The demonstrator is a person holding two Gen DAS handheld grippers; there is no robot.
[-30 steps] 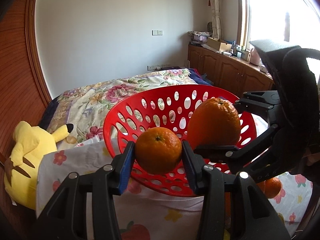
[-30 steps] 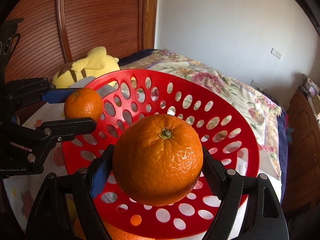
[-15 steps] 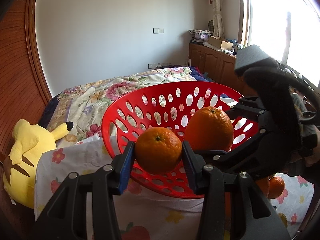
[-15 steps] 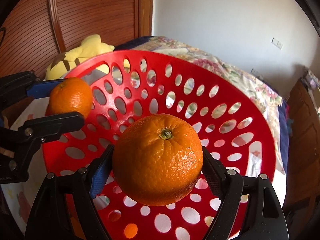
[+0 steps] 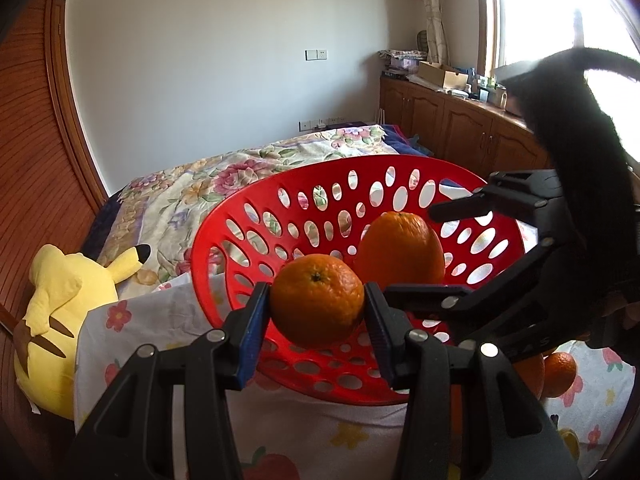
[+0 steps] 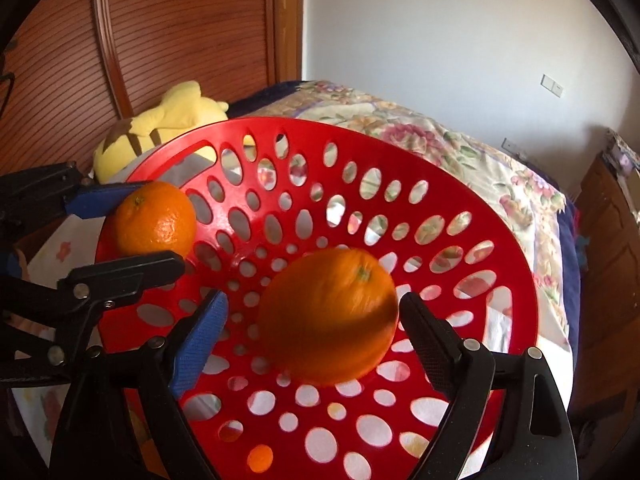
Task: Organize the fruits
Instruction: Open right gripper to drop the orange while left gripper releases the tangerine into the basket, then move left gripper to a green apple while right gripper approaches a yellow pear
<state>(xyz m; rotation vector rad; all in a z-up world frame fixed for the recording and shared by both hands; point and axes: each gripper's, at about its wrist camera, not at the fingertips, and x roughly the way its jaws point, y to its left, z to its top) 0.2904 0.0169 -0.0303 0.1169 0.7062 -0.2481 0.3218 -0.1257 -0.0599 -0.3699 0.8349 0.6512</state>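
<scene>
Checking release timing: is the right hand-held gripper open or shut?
Open: right hand-held gripper has just been opening; gaps flank the blurred big orange.

Bed (image 5: 224, 184) w/ floral quilt; red basket (image 5: 240, 216) on sheet, yellow plush (image 5: 68, 304) left of basket, loose oranges (image 5: 560, 374) at basket's right.

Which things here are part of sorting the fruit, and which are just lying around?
Part of the job:
- red basket
- large orange, loose between the just-opened jaws of the right gripper
- small orange, clamped in the left gripper
- spare oranges beside the basket

Lying about:
- yellow plush toy
- floral bedspread
</scene>
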